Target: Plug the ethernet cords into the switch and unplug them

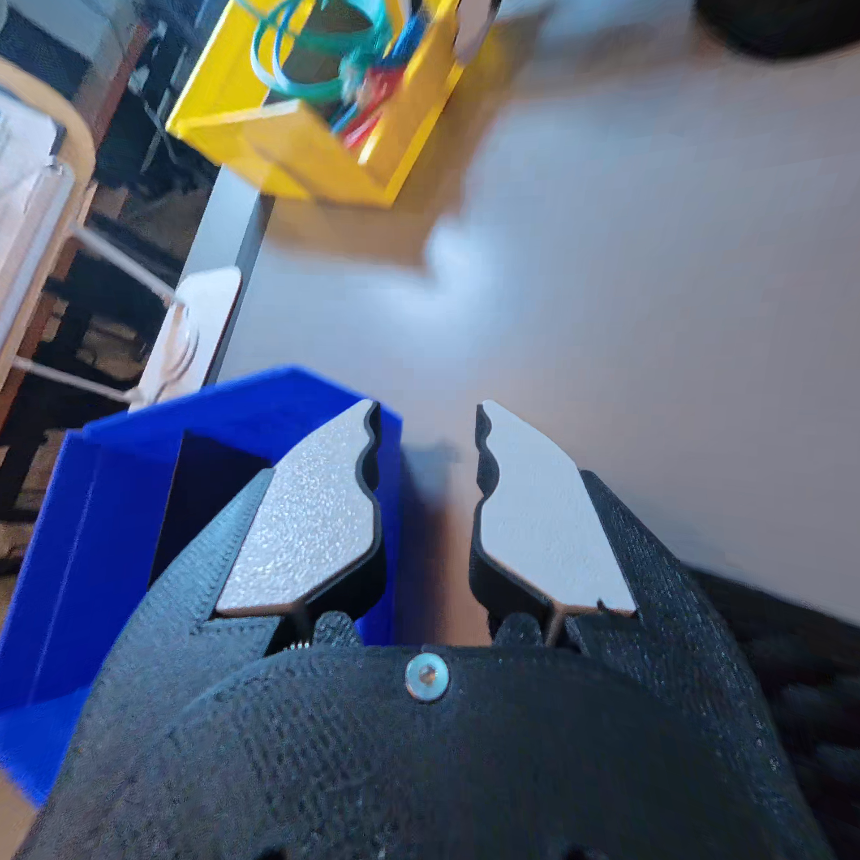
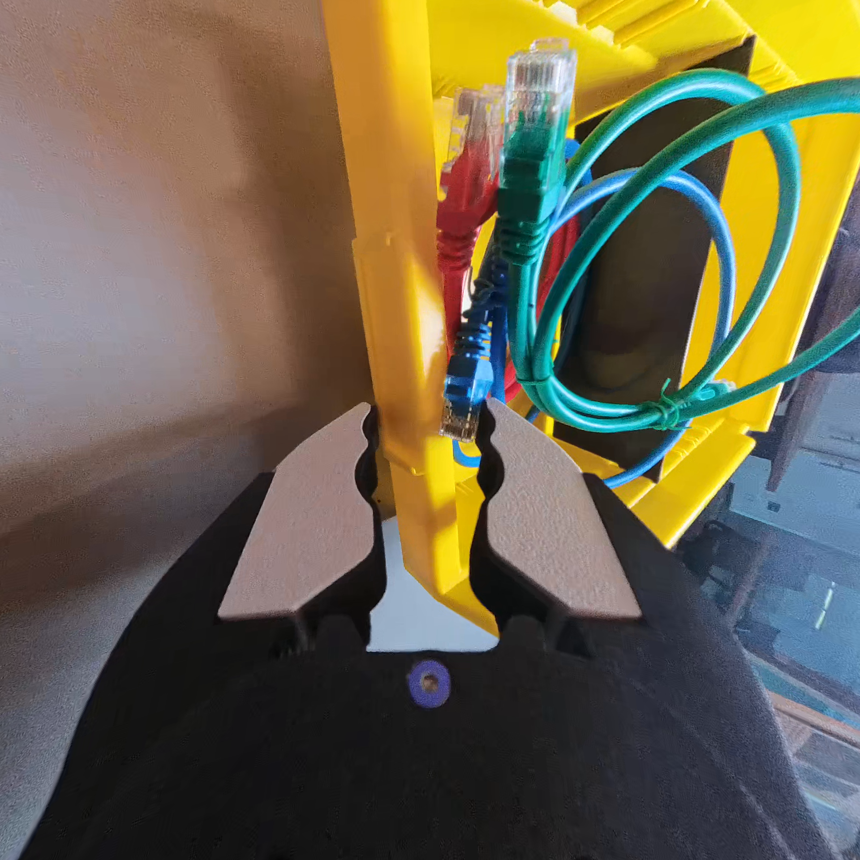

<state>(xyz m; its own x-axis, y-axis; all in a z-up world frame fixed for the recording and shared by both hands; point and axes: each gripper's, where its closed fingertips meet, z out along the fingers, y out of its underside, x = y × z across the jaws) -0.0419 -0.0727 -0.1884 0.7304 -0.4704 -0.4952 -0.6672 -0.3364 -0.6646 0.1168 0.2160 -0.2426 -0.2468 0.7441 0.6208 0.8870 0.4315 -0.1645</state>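
Fingers of the right gripper (image 2: 428, 409) stood parted and gripped nothing, straddling the near wall of the yellow bin (image 2: 400, 279), with the blue plug (image 2: 465, 395) hanging just beside the right-hand fingertip. To take it well, the gripper would likely need to shift rightward off the wall and close on the blue boot rather than the clear tip, so the latch stayed free. Behind the blue plug stood the red plug (image 2: 465, 186) and green plug (image 2: 535, 153), tips up, and beyond them the green cord (image 2: 675, 260) looped and tied in a bundle; a pull on one cord could drag the others.

The left gripper (image 1: 428, 414) was likewise parted and empty, poised over bare table (image 1: 651, 325) beside the blue bin (image 1: 116, 535). Farther off, the yellow bin showed blurred, its cords a tangle of colour.

No switch could be made out in either view: a dark panel (image 2: 651, 302) lying under the cords might have been it, but no ports showed. The blue bin's inside was dark and partly covered by the gripper. A dark round shape (image 1: 782, 28) at the far table edge was cut off and unidentifiable.
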